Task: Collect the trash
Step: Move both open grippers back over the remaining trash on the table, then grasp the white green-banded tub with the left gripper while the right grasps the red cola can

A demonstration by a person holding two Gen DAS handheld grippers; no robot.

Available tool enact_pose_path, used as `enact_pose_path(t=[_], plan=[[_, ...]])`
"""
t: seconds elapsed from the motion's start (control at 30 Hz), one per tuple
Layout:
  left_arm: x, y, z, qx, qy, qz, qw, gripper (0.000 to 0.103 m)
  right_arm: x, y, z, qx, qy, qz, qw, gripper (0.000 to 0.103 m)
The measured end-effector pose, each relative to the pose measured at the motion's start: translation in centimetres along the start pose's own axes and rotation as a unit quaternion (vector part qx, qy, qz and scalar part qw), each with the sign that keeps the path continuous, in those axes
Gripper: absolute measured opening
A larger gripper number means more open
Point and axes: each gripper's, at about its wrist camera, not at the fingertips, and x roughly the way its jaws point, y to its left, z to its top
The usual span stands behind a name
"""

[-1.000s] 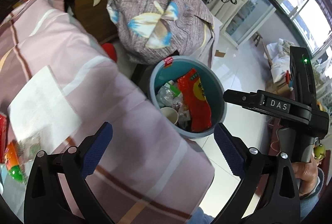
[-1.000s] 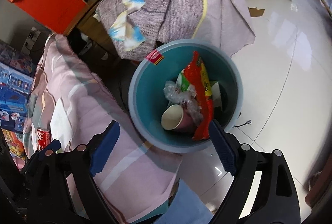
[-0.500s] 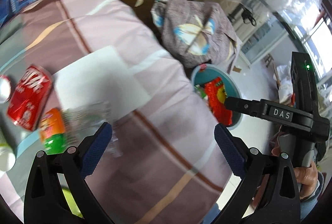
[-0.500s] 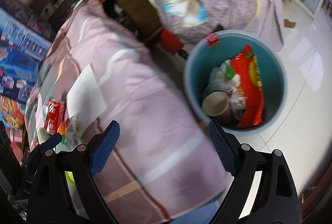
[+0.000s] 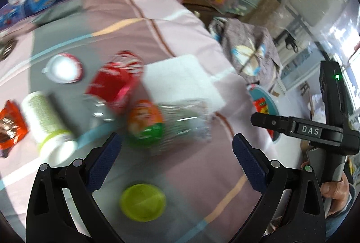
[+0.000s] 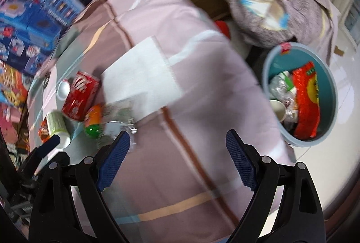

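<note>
Pink-clothed counter (image 5: pixel 191 45) holds the litter; left claw (image 5: pixel 175 157), spread empty, should straddle the crushed plastic bottle (image 5: pixel 166 123) squarely. Right claw (image 6: pixel 177 159) likewise released.

The left gripper (image 5: pixel 176 155) has glossy black plastic arms with triangular cut-outs, silver round screws at the joints, and dark blue cross-hatched pads (image 5: pixel 104 160). The right gripper (image 6: pixel 177 158) is built the same. From the left wrist view its black body bears a grey "DAS" label and a small green light; beneath that label, bare-skinned fingers (image 5: pixel 333 190) wrap its grey handle.
</note>
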Motion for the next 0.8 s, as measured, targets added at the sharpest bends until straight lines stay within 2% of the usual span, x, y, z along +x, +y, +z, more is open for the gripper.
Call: enact_pose_path(t=[0.3,0.5,0.63,0.8], plan=[[-3.6,8.1,-1.5,-0.058,-0.021,0.044,0.9971,0.099,1.7,5.7,-0.5,-0.048,0.023,0.002,0.999,0.083],[-4.0,12.3,-2.3,-0.106,-0.018,0.046,0.9932,0.099,2.4,7.5,-0.6,-0.061,0.031,-0.005,0.998,0.083],[-3.6,13.9,-1.7,-0.135,-0.013,0.046,0.9897,0.099,2.7,8.6,-0.4,-0.067,0.032,-0.007,0.997,0.083],[-2.7,14.3,-0.5,-0.138,-0.011,0.055,0.9888,0.098,3.2,9.4,0.1,-0.068,0.035,-0.010,0.997,0.083]])
